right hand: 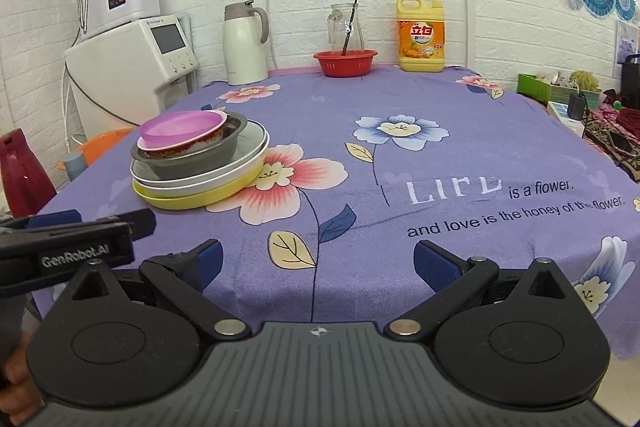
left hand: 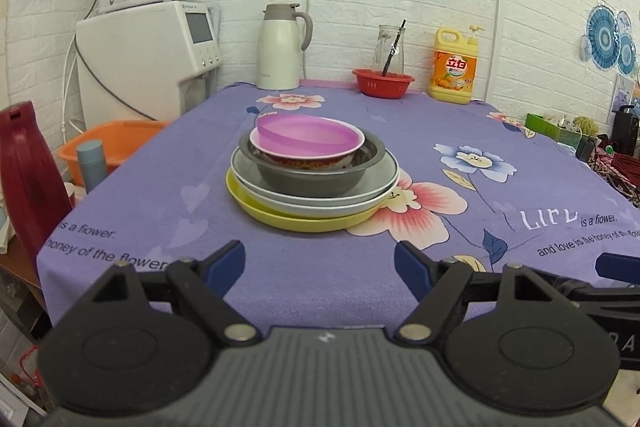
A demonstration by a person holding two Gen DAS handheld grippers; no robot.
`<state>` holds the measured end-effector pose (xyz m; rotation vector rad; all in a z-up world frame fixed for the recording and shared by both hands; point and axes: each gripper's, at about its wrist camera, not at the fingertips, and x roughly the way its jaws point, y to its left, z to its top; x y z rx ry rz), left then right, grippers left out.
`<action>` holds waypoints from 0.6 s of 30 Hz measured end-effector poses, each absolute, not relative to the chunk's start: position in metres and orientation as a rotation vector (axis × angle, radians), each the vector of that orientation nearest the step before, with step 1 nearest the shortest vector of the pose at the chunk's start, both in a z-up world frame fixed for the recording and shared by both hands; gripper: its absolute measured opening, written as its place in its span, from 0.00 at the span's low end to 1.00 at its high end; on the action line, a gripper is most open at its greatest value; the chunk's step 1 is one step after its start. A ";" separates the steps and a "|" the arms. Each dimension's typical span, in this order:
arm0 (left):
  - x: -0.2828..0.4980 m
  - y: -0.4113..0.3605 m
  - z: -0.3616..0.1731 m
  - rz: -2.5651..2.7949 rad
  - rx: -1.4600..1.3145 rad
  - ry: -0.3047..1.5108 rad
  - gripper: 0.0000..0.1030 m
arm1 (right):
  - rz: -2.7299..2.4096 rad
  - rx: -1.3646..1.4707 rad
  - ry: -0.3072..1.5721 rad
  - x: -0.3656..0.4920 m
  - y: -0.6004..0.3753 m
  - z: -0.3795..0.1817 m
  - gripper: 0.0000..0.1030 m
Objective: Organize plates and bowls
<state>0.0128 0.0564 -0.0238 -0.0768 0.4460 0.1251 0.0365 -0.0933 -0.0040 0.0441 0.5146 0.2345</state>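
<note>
Neat stack mid-bench (left hand: 160, 187) on purple floral cloth: translucent pink plastic bowl (left hand: 306, 135) in red-patterned bowl (left hand: 308, 157), grey metal bowl (left hand: 316, 177), pale plate (left hand: 320, 201), yellow plate (left hand: 304, 221), left tongs (left hand: 320, 263) and right tongs (right hand: 316, 263) both gaping, empty, well short of it.

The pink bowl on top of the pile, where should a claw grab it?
Probably the pink bowl's raised left rim, pinched from above: it sits tilted in the red-patterned bowl, so that edge stands clear, while its right edge lies low inside. The open left claw faces the pile.
</note>
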 end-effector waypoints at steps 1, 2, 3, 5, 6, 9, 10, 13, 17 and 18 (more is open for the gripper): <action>0.013 0.055 -0.024 0.124 -0.075 0.448 0.75 | 0.239 0.051 0.513 0.036 -0.094 -0.003 1.00; 0.014 0.055 -0.024 0.122 -0.075 0.452 0.75 | 0.243 0.053 0.510 0.035 -0.093 -0.002 1.00; 0.015 0.054 -0.024 0.120 -0.077 0.455 0.75 | 0.245 0.050 0.509 0.035 -0.093 -0.002 1.00; 0.014 0.054 -0.024 0.120 -0.074 0.454 0.75 | 0.246 0.048 0.508 0.034 -0.092 -0.002 1.00; 0.013 0.053 -0.024 0.121 -0.073 0.453 0.75 | 0.246 0.049 0.508 0.034 -0.092 -0.002 1.00; 0.013 0.053 -0.024 0.118 -0.078 0.455 0.75 | 0.247 0.055 0.511 0.034 -0.092 -0.003 1.00; 0.013 0.052 -0.024 0.118 -0.077 0.455 0.75 | 0.247 0.058 0.512 0.035 -0.092 -0.002 1.00; 0.013 0.052 -0.024 0.120 -0.075 0.453 0.75 | 0.246 0.061 0.512 0.034 -0.093 -0.003 1.00; 0.011 0.051 -0.025 0.119 -0.071 0.440 0.75 | 0.247 0.067 0.516 0.034 -0.093 -0.004 1.00; 0.011 0.050 -0.024 0.119 -0.071 0.436 0.75 | 0.247 0.070 0.517 0.034 -0.093 -0.004 1.00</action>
